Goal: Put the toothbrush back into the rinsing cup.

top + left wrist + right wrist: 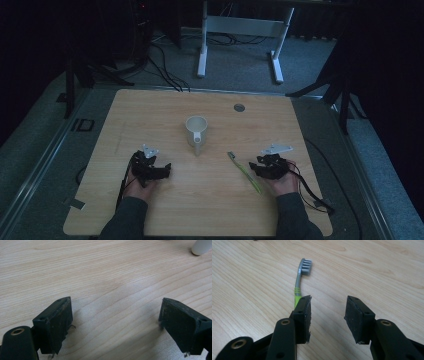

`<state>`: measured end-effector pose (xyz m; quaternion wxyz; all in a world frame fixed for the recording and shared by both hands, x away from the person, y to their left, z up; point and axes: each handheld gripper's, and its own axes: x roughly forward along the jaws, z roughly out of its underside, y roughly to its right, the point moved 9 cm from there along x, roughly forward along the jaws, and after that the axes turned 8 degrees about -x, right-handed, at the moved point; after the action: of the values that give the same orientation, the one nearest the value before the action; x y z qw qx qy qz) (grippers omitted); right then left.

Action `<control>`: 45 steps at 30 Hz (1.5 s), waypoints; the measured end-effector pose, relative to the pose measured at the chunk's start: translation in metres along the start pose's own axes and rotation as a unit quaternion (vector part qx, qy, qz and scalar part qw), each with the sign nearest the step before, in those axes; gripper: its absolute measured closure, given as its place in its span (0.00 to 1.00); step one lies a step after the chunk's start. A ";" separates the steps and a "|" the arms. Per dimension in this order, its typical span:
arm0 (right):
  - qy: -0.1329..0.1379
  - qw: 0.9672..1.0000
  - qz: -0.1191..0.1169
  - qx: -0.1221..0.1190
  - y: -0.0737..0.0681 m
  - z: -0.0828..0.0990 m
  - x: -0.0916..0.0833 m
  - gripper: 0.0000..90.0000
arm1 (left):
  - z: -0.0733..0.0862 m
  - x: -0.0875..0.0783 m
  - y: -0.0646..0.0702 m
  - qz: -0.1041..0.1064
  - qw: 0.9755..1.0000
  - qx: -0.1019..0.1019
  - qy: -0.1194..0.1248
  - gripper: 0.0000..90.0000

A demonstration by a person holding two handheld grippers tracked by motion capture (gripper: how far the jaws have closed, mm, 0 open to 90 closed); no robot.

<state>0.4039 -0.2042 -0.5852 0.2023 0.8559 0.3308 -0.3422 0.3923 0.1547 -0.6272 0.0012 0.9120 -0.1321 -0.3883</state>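
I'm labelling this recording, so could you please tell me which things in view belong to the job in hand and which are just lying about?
Belonging to the job:
- toothbrush, lying flat beside the open right gripper
- cup, upright mid-table
- left gripper, open over bare wood

Just lying about:
- grey disc set in the table
- white desk frame and cables on the floor

Table [150,110] – matt wood grain; toothbrush [298,287] – smooth plastic; mug [196,131] – glossy.
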 end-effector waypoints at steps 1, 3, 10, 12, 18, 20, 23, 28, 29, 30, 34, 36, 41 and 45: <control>0.000 1.000 0.000 0.000 0.000 0.000 0.000 0.62 | 0.000 0.000 0.000 0.000 1.000 0.000 0.000 0.14; -0.006 1.000 -0.001 -0.002 0.000 -0.002 -0.001 0.62 | 0.000 0.000 0.000 0.000 1.000 0.000 0.000 0.14; -0.017 1.000 -0.010 -0.009 -0.002 -0.009 -0.003 0.67 | 0.000 0.000 0.000 0.000 1.000 0.000 0.000 0.14; -0.020 1.000 -0.011 -0.009 -0.003 -0.011 -0.003 0.68 | 0.000 0.000 0.000 0.000 1.000 0.000 -0.001 0.14; -0.034 0.999 -0.014 -0.011 -0.006 -0.017 -0.003 0.72 | 0.000 0.000 0.000 0.000 1.000 0.000 -0.001 0.14; -0.041 0.999 -0.015 -0.011 -0.008 -0.019 -0.002 0.73 | 0.000 0.000 0.000 0.000 1.000 0.000 -0.001 0.14; -0.051 0.998 -0.019 -0.016 -0.012 -0.021 -0.002 0.76 | 0.000 0.000 0.000 0.000 1.000 0.000 0.000 0.14; -0.063 0.997 -0.026 -0.025 -0.019 -0.024 0.000 0.77 | 0.000 0.000 0.000 0.000 1.000 0.001 -0.001 0.14; -0.065 0.997 -0.027 -0.025 -0.020 -0.024 0.000 0.78 | 0.000 0.000 0.000 0.000 1.000 0.001 -0.001 0.14; -0.067 0.997 -0.029 -0.026 -0.022 -0.024 0.001 0.78 | 0.000 0.000 0.000 0.000 1.000 0.001 -0.001 0.14; -0.080 0.996 -0.029 -0.032 -0.026 -0.023 0.006 0.80 | 0.000 0.000 0.000 0.000 1.000 0.000 -0.001 0.14; -0.084 0.996 -0.029 -0.032 -0.027 -0.023 0.007 0.80 | 0.000 0.000 0.000 0.000 1.000 0.001 -0.001 0.14; -0.096 0.994 -0.031 -0.033 -0.029 -0.024 0.009 0.81 | 0.000 0.000 0.000 0.000 1.000 0.000 -0.001 0.14; -0.102 0.994 -0.033 -0.030 -0.029 -0.026 0.010 0.82 | 0.000 0.000 0.000 0.000 1.000 0.000 -0.001 0.14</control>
<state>0.4008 -0.1645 -0.5782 0.2489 0.7986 0.3469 -0.4242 0.3921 0.1543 -0.6272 0.0011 0.9118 -0.1317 -0.3888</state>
